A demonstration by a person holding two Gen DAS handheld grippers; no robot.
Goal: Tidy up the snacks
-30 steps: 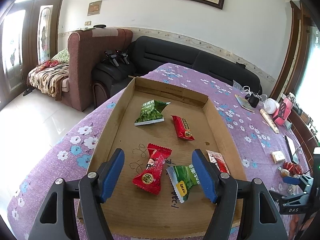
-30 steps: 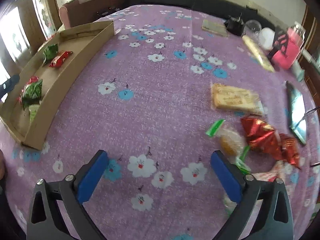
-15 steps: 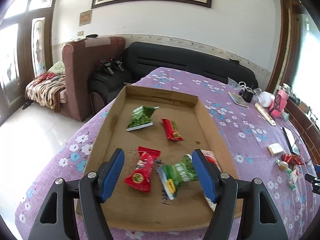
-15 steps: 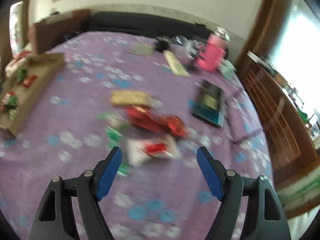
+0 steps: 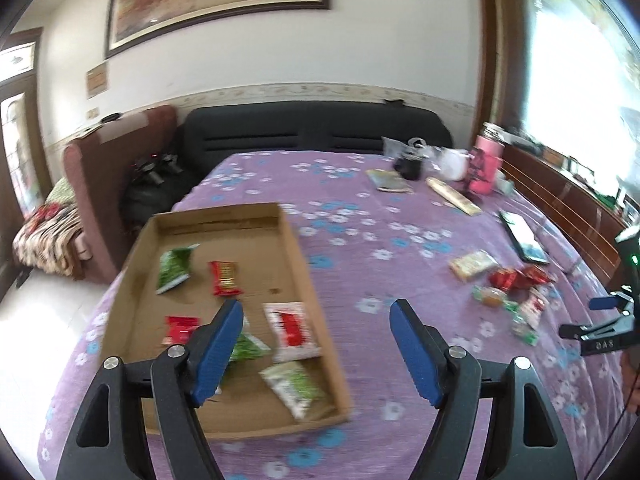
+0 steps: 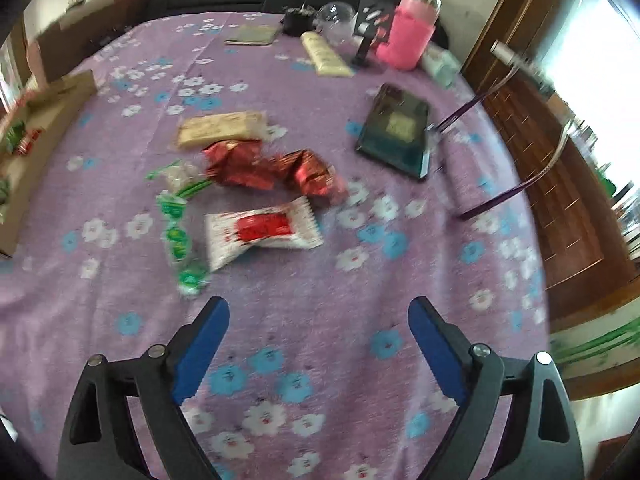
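A shallow cardboard tray lies on the purple flowered cloth and holds several snack packets, among them a white-and-red one and a green one. My left gripper hovers over the tray's right wall, its jaws opening with nothing between them. Loose snacks lie in a cluster: a white-and-red packet, red foil packets, green-wrapped candies and a beige bar. My right gripper hangs just short of that cluster, jaws opening and empty. The right gripper also shows in the left wrist view.
A dark tablet lies right of the snacks. At the far end stand a pink bottle, a white jar, a booklet and a long cream packet. A black sofa and a wooden ledge border the cloth.
The left gripper swung right, from over the tray's middle to its right wall, and widened. The right gripper swept right from the bare cloth to the loose snack cluster.
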